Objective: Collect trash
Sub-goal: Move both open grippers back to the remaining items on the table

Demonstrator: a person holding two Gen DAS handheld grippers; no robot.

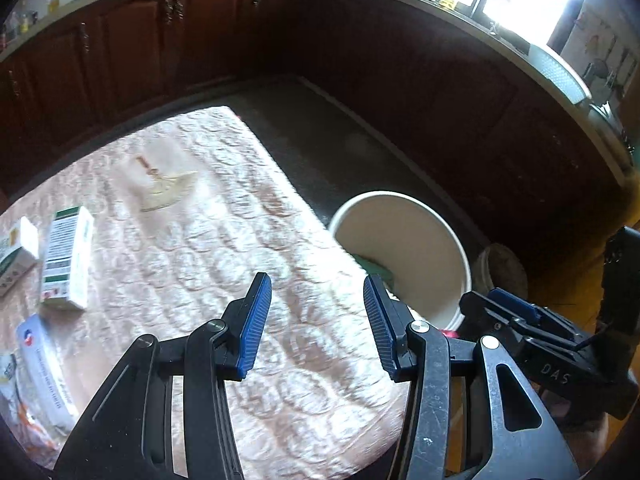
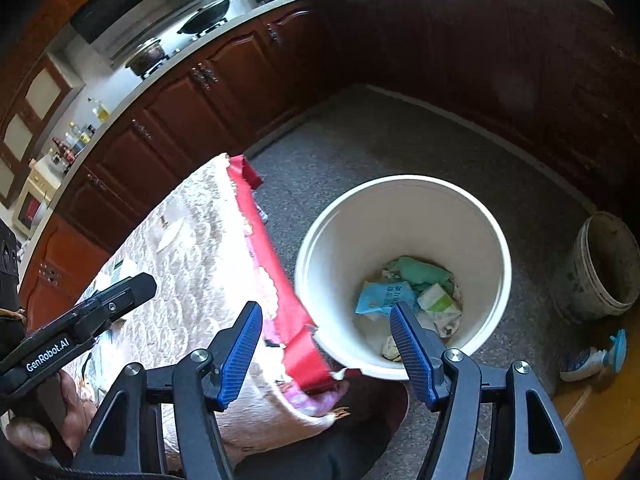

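Observation:
A white bucket (image 2: 404,216) stands on the floor beside the table; it also shows in the left wrist view (image 1: 404,240). Inside lie crumpled wrappers (image 2: 412,292), green, blue and white. My right gripper (image 2: 326,334) is open and empty above the bucket's near rim. My left gripper (image 1: 318,320) is open and empty over the table's right part. On the table's left lie a green-and-white box (image 1: 66,258), a smaller box (image 1: 16,254) and a white packet (image 1: 44,372).
The table has a pale patterned cloth (image 1: 224,240) with a red edge (image 2: 276,280). A dirty grey bucket (image 2: 600,268) and a blue spray bottle (image 2: 592,356) sit on the floor at right. Dark wooden cabinets (image 2: 224,92) ring the room.

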